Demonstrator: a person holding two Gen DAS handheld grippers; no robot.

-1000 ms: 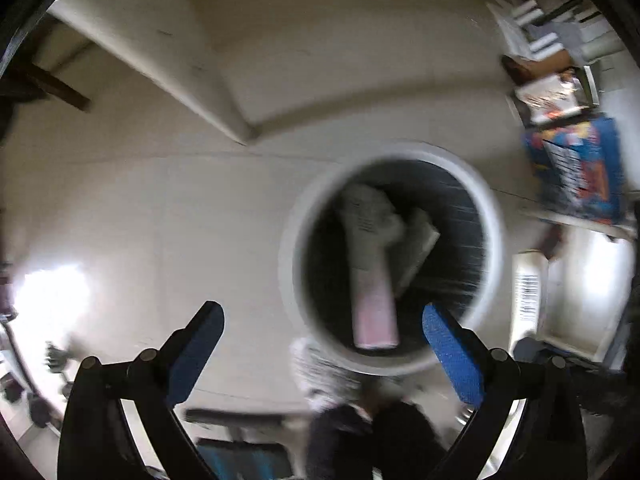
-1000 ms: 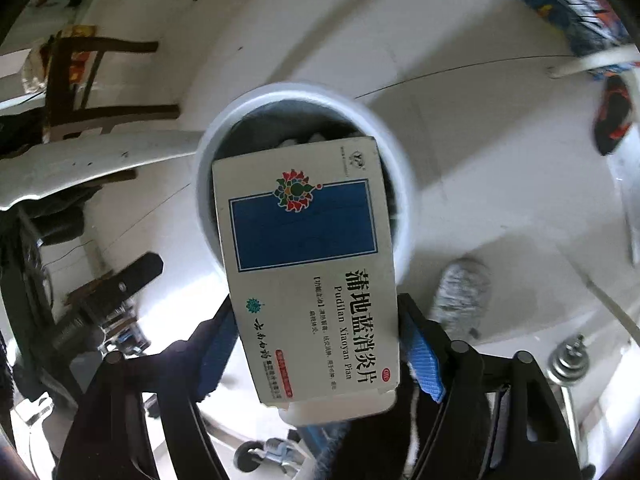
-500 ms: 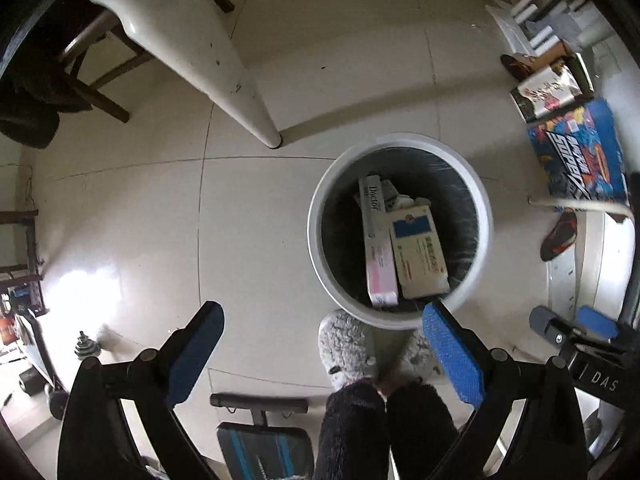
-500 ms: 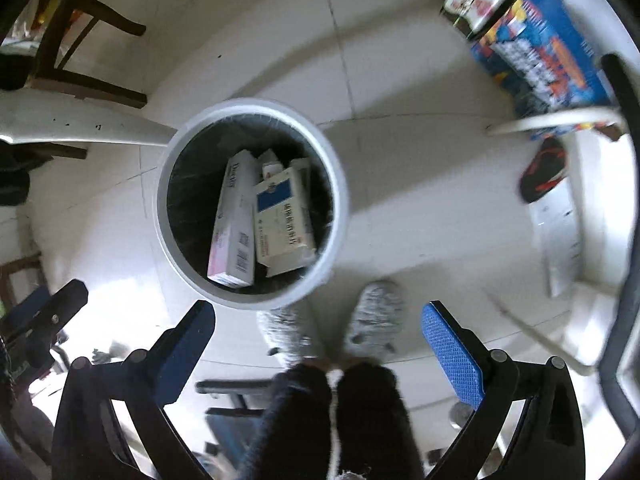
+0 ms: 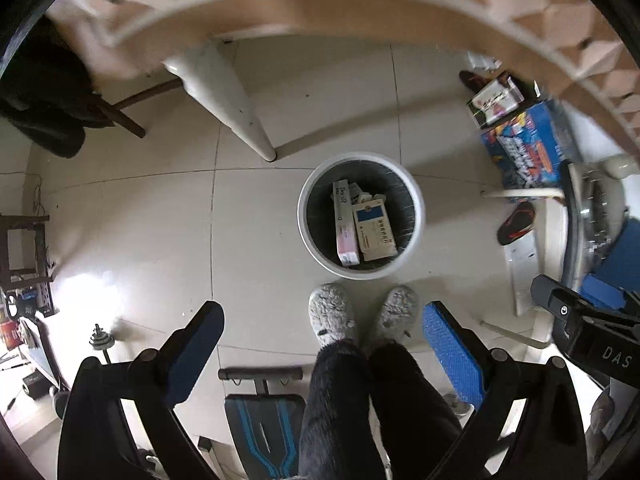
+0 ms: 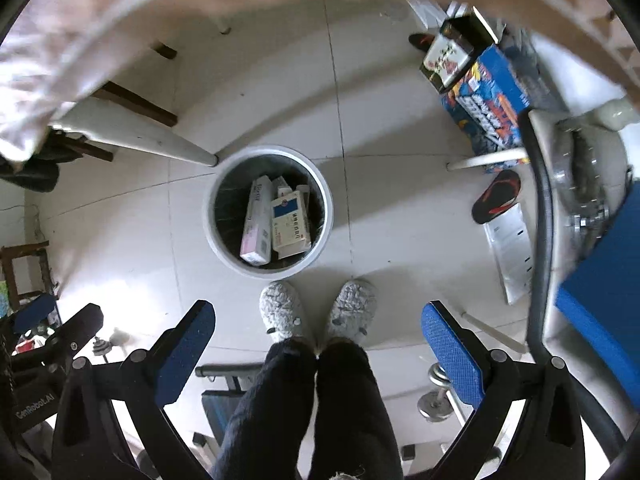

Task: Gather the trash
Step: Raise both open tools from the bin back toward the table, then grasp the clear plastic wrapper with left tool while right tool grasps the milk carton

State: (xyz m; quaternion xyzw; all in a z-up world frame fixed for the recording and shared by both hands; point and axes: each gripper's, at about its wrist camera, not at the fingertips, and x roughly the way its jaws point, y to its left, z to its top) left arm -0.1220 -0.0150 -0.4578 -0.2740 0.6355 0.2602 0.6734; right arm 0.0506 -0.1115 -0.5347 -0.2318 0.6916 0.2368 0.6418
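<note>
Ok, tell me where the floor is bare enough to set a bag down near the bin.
Bare tile lies left of the bin, between the table leg and the dumbbell. Another patch runs behind the bin under the table. The right is crowded: blue box, sandal, chair leg. Slippers stand at the near rim.

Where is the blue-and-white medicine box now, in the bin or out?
In. The blue-and-white medicine box lies inside the white bin, beside a pink-ended box. Both hand-held grippers are open and empty.
</note>
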